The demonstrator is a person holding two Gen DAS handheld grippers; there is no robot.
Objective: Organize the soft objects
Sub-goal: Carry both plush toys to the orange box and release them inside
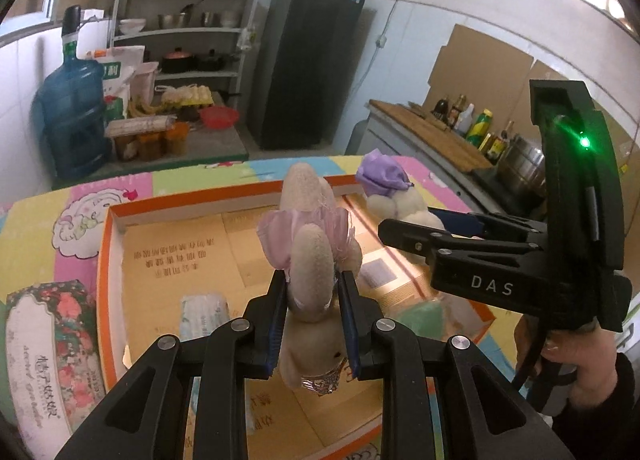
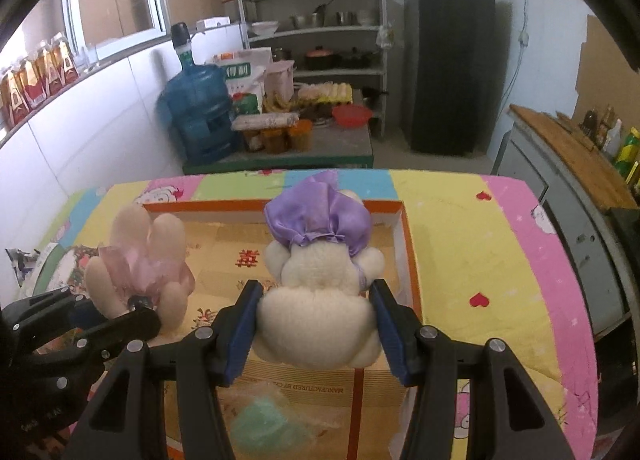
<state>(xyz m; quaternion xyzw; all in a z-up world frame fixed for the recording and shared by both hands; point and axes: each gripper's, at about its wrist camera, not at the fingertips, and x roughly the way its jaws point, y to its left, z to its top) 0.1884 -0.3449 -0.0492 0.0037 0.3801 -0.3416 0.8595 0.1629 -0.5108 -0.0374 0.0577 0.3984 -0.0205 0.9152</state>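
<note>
Two hand-held grippers, each closed on a plush toy, above an open cardboard box [image 2: 408, 244] with an orange rim that rests on a table covered by a pastel patchwork cloth [image 2: 472, 244]. The left gripper [image 1: 312, 300] grips a beige plush rabbit with a pink frill [image 1: 310, 256] narrowly, its blue pads pressing both sides of the toy's body; the rabbit's long ears point away from the camera, over the box interior. The right gripper [image 2: 316, 324] holds a cream plush bear in a purple satin cap [image 2: 316, 272] at a moderate width, pads against its flanks, the cap toward the far rim of the box. In the left wrist view the right gripper enters from the right side, carried by a hand in a dark sleeve [image 1: 580, 364], a green indicator lit on its housing. On the box floor lie a clear bag of pale blue items [image 1: 204, 312] near its left wall and a green packet [image 2: 260, 420] near its near edge. A floral-printed box [image 1: 48, 348] sits on the cloth beside the left rim.
</note>
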